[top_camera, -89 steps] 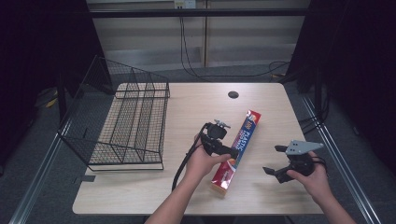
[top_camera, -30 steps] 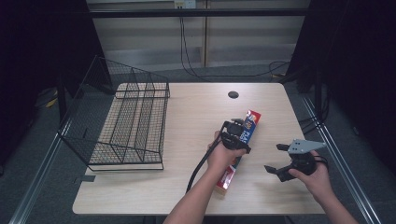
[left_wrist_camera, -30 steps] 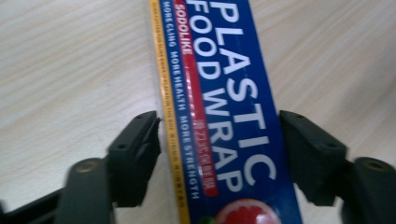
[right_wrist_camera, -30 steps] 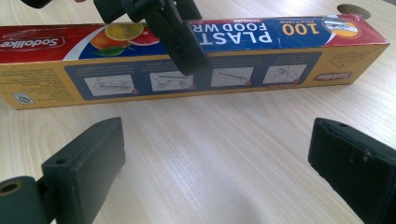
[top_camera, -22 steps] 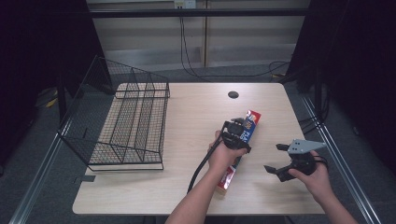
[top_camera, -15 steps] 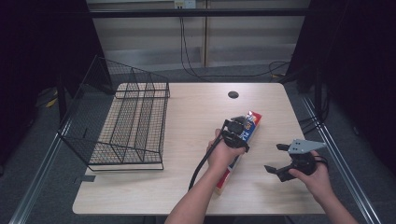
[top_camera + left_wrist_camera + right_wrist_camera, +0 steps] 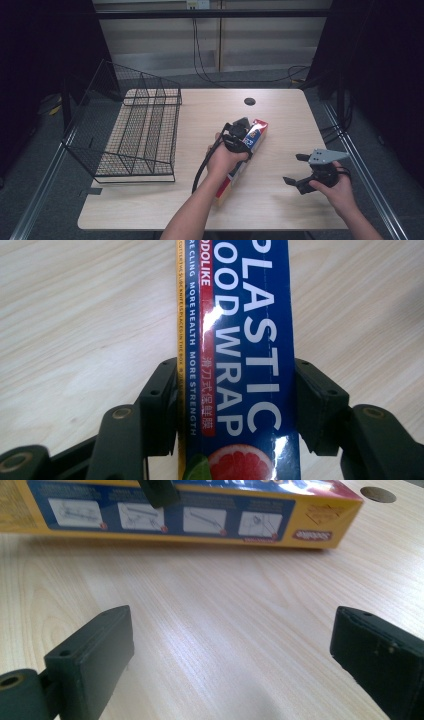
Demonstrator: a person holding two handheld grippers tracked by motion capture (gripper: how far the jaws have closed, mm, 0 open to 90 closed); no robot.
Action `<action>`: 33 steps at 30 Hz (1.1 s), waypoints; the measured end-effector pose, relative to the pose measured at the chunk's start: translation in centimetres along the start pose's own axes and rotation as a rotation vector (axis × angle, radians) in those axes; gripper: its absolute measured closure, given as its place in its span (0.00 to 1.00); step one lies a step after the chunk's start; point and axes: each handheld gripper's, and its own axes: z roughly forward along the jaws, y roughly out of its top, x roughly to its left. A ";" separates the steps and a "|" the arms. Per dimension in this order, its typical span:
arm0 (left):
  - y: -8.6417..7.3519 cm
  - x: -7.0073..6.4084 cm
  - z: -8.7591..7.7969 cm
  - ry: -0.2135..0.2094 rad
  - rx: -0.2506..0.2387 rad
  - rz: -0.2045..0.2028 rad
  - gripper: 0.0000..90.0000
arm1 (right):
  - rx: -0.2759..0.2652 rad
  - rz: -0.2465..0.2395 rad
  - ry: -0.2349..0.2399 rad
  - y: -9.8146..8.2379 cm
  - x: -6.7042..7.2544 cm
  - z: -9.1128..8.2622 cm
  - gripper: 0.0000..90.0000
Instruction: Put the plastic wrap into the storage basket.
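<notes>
My left gripper (image 7: 243,134) clamped across the plastic wrap box (image 7: 240,340), jaws just closed on both long sides | box lying mid-table (image 7: 280,120), right of the wire rack (image 7: 135,135) | my right gripper (image 7: 295,170) spread wide, holding nothing, near right

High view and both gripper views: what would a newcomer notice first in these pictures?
First comes the long blue and yellow plastic wrap box near the middle of the wooden table, clamped across its width by the left gripper, whose jaws press on both long sides. Next, the black wire rack stands at the table's left side. The right gripper waits open to the right of the box, with nothing between its jaws.
</notes>
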 end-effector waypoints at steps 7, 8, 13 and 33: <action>0.0 1.3 -1.8 0.003 0.000 -0.009 0.48 | -0.001 0.004 0.000 0.0 0.0 0.1 0.04; 0.0 1.5 -2.1 0.004 0.010 -0.011 0.48 | -0.001 0.004 0.000 0.0 0.0 0.1 0.04; 0.0 2.1 -3.2 0.011 0.004 -0.032 0.48 | 0.000 0.005 -0.001 0.0 0.0 0.0 0.04; 0.4 4.9 -7.6 0.025 0.015 -0.078 0.48 | 0.001 0.003 -0.003 0.0 -0.1 0.1 0.04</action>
